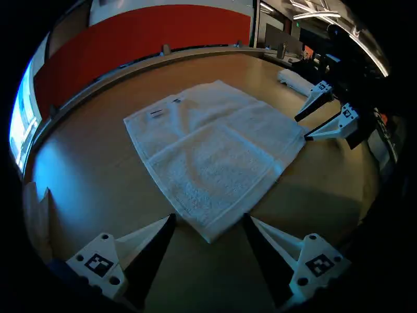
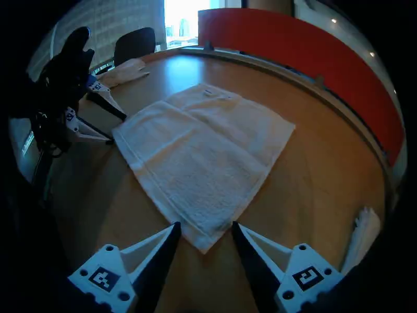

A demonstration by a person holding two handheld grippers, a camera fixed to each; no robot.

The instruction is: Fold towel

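Wooden table (image 1: 94, 172), towel (image 1: 213, 146) flat — left hand-held gripper (image 1: 208, 221) and right hand-held gripper (image 2: 206, 227) gape astride its corners.

Brown wooden table (image 1: 94, 172) carrying everything, its far edge curving. White towel (image 1: 213, 151) lying flat mid-table, spreading as rough square, one corner pointing at near edge, small tag showing near far corner. Rolled cloth (image 1: 294, 81) resting on tabletop beyond towel, apart from it. In right gripper view, crumpled cloth (image 2: 125, 70) lying near far edge, well clear of towel.

no legible text, towel tag (image 1: 156, 112) too small to read
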